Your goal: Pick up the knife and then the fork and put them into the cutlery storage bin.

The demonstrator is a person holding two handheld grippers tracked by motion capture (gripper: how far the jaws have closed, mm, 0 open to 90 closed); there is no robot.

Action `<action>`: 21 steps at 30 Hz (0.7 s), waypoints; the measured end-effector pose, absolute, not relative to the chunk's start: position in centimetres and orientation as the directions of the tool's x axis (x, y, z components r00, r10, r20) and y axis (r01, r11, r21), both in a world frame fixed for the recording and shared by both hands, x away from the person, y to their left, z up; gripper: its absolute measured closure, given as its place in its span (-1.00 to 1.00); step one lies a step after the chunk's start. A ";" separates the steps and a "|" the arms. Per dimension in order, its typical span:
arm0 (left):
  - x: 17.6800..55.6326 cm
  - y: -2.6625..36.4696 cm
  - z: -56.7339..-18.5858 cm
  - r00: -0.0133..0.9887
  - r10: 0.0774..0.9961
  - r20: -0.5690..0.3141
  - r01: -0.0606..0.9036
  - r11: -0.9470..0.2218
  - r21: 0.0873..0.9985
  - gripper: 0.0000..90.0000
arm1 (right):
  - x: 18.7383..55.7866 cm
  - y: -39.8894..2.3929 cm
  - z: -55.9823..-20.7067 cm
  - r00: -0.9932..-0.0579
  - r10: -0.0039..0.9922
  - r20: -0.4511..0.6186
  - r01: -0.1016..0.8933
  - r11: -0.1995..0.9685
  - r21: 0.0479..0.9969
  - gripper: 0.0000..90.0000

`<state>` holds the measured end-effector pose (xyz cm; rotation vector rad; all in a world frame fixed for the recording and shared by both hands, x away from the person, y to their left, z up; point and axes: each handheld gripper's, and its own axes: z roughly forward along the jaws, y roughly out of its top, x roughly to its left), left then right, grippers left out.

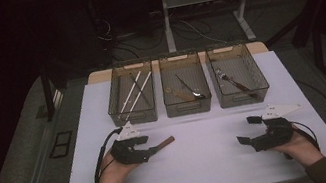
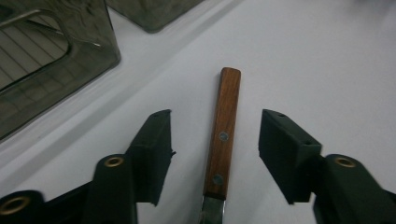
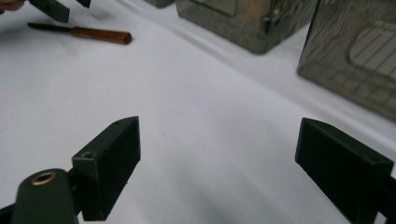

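A knife with a brown wooden handle lies flat on the white table, left of centre. My left gripper is low over it and open. In the left gripper view the handle lies between the two black jaws with a gap on each side, and the metal blade starts at the bottom edge. My right gripper stands open at the right of the table with bare tabletop between its jaws. The right gripper view has the knife far off at the upper left.
Three translucent grey bins stand in a row at the back of the table. The left bin holds chopsticks, the middle bin a spoon and the right bin a fork. Dark floor and cables lie beyond.
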<state>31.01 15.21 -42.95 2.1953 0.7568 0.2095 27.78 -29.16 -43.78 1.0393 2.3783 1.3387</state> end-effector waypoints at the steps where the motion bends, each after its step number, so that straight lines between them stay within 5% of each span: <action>1: 31.1 15.1 -43.1 0.810 0.578 -0.095 0.454 -0.517 0.726 0.08 | 27.6 -29.2 -43.8 -0.726 0.672 0.145 0.473 0.335 0.815 -0.69; 11: 31.4 15.0 -43.7 0.832 0.546 -0.102 0.464 -0.584 0.666 0.45 | 26.5 -29.0 -43.9 -0.740 0.656 0.151 0.463 0.334 0.821 -0.69; 21: 30.7 15.3 -43.9 0.853 0.521 -0.032 0.422 -0.653 0.629 0.50 | 26.6 -29.1 -43.8 -0.742 0.653 0.153 0.461 0.332 0.823 -0.69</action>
